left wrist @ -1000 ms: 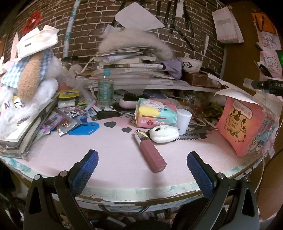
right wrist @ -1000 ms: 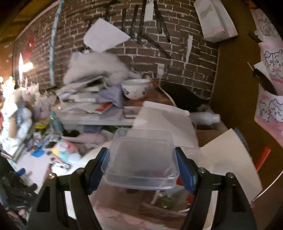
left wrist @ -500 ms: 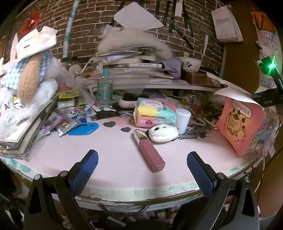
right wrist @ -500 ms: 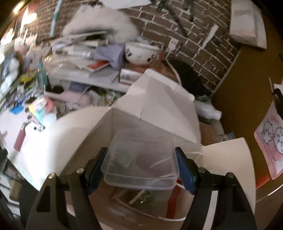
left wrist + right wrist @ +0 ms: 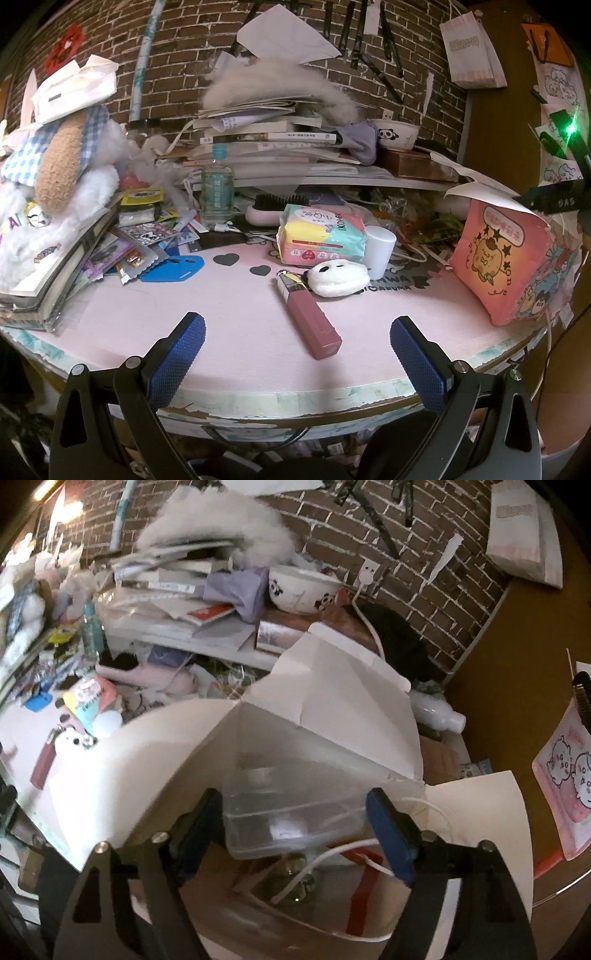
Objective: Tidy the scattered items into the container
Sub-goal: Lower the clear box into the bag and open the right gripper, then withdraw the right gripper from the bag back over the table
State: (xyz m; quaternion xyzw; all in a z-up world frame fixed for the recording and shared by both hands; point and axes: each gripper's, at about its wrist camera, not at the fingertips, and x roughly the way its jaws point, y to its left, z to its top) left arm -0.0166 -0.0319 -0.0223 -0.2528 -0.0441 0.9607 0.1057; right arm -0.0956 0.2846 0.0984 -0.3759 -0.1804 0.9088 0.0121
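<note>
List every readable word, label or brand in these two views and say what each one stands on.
"KOYO", roughly, on the pastel tissue pack.
"...AWA" and "...IGAKUMA", partly hidden, on the pink desk mat.
"DAS", on the dark device at the right edge.
Chinese characters on the pink cartoon box, the red wall ornament and the book spines: too small or blurred to read.
Right wrist view: nothing readable.

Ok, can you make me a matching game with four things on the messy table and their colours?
Things:
1. lipstick tube
2. panda pouch
3. bottle
4. tag

Colours:
A. blue
B. white with black spots
C. dusty pink
D. see-through with a teal label

Pairs: 1-C, 2-B, 3-D, 4-A
</note>
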